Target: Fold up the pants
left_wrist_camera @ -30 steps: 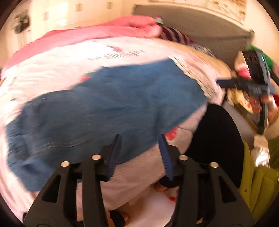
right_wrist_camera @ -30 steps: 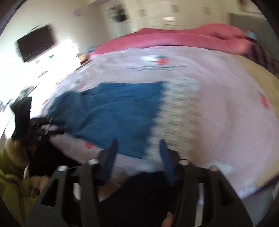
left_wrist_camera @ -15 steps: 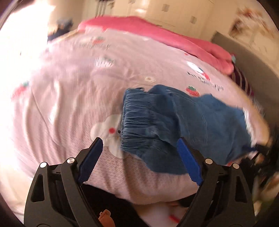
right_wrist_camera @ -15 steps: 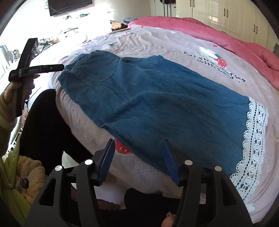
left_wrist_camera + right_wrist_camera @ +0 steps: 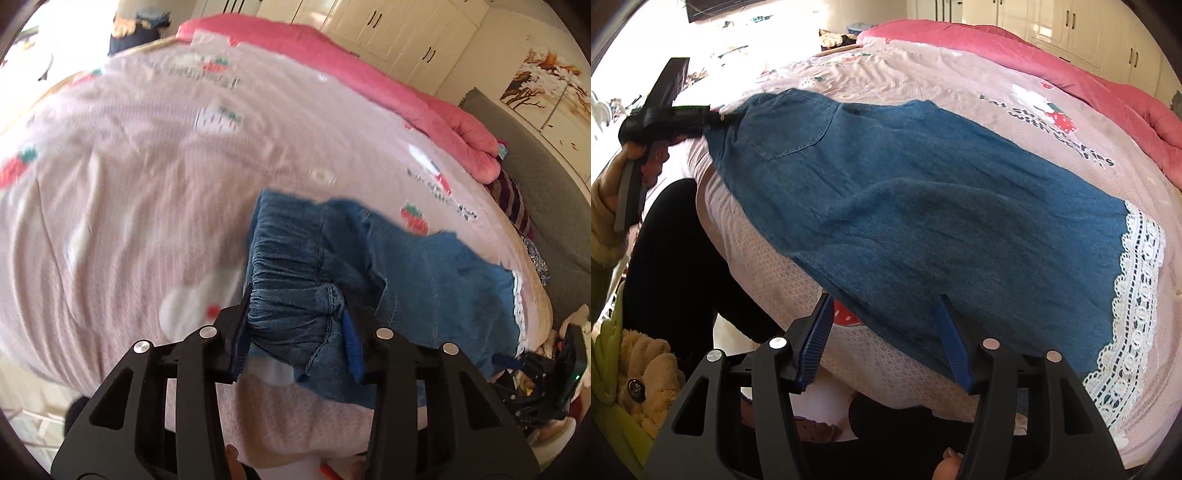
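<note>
Left hand-held gripper (image 5: 295,325): jaws closing, and the gathered elastic waistband is bunched right between the blue pads, which press on it from both sides.
Right hand-held gripper (image 5: 886,339): jaws closing too; the near side edge of the leg lies between its blue pads, but whether they bite the cloth yet I cannot tell.
Pants (image 5: 905,206): blue denim, spread lengthwise along the near edge of the bed, back pocket facing up, waistband at the left end, hem at the right end.
Lace trim (image 5: 1134,295): white, running across the hem, lying flat toward the bed's near right corner.
Bed cover (image 5: 129,192): pale pink with strawberries and lettering, carrying the pants; its near edge drops away just below both grippers.
Pink quilt (image 5: 369,74): heaped along the far edge of the bed, well apart from the pants.
Person: a hand (image 5: 631,155) grips the left tool's handle at the waistband end; a green sleeve (image 5: 602,266) and black trousers (image 5: 672,258) stand against the near edge.
Room: white cupboards (image 5: 388,29) behind the bed.
</note>
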Demonstrator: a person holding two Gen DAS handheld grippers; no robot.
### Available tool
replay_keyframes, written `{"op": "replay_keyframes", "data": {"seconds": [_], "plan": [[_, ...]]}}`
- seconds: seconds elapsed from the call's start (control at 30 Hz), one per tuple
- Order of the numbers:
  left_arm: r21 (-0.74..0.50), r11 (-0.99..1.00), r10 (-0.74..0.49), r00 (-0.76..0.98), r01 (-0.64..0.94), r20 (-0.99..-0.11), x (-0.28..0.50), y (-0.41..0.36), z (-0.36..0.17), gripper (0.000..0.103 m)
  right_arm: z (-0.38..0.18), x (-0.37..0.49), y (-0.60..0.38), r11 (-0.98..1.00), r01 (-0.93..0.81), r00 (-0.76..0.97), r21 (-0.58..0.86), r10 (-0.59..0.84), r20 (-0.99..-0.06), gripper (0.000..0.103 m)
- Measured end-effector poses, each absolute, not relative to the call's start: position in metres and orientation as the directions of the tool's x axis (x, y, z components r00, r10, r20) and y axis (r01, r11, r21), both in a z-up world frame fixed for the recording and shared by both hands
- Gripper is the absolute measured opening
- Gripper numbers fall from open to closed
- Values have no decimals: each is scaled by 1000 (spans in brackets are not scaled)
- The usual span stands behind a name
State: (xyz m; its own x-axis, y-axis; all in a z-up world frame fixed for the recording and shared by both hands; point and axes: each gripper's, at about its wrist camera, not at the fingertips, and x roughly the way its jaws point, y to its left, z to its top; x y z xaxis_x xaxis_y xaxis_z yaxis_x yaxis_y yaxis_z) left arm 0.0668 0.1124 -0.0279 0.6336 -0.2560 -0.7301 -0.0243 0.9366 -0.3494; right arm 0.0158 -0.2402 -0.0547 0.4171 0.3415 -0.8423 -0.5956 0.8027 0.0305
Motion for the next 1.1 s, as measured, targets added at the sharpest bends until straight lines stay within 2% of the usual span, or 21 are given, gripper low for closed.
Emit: {"op": "replay_keyframes", "data": {"seconds": [0.03,0.07,0.17,0.33,0.53,0.6,0.67,0.73,0.9,1.0,1.07,1.1], "plan": [[-347,938,-248,649,-26,-719,68,114,-21,33,-57,15,-238,799,-601,402,33,338,-851,15],[-343,939,-243,657,-24,-714,72,116,-19,32,-59,14,-236,796,-604,398,29,333,-855,13],[-321,947,-226,673,-18,-704,71,116,-16,32,-61,10,-234,789,-614,397,22,333,-855,12],[-307,951,-226,633,-20,-740,62,117,-38,32,-65,9,-237,794,-604,375,65,355,-856,12],[-292,956,-207,666,-18,-717,50,123,-34,36,-45,10,-252,811,-556,369,183,438,-820,14],[-272,962,-192,676,-13,-711,47,121,-29,37,-36,10,-257,817,-541,394,198,454,-799,17],[-252,968,-175,688,-13,-704,41,121,-23,38,-28,12,-263,832,-521,429,192,449,-784,29],[-239,971,-155,691,-26,-706,37,122,-19,38,-23,16,-269,844,-499,456,196,448,-769,36],[-182,981,-79,708,-70,-702,27,128,-6,38,-22,30,-292,881,-418,497,223,427,-756,48],[-175,983,-79,734,-55,-675,23,124,11,39,-23,34,-311,902,-365,524,231,403,-750,50],[-164,986,-93,747,-22,-658,25,112,22,47,-23,35,-324,912,-327,540,248,396,-743,51],[-161,987,-111,752,7,-649,28,101,28,55,-23,37,-332,915,-308,547,260,394,-739,53]]}}
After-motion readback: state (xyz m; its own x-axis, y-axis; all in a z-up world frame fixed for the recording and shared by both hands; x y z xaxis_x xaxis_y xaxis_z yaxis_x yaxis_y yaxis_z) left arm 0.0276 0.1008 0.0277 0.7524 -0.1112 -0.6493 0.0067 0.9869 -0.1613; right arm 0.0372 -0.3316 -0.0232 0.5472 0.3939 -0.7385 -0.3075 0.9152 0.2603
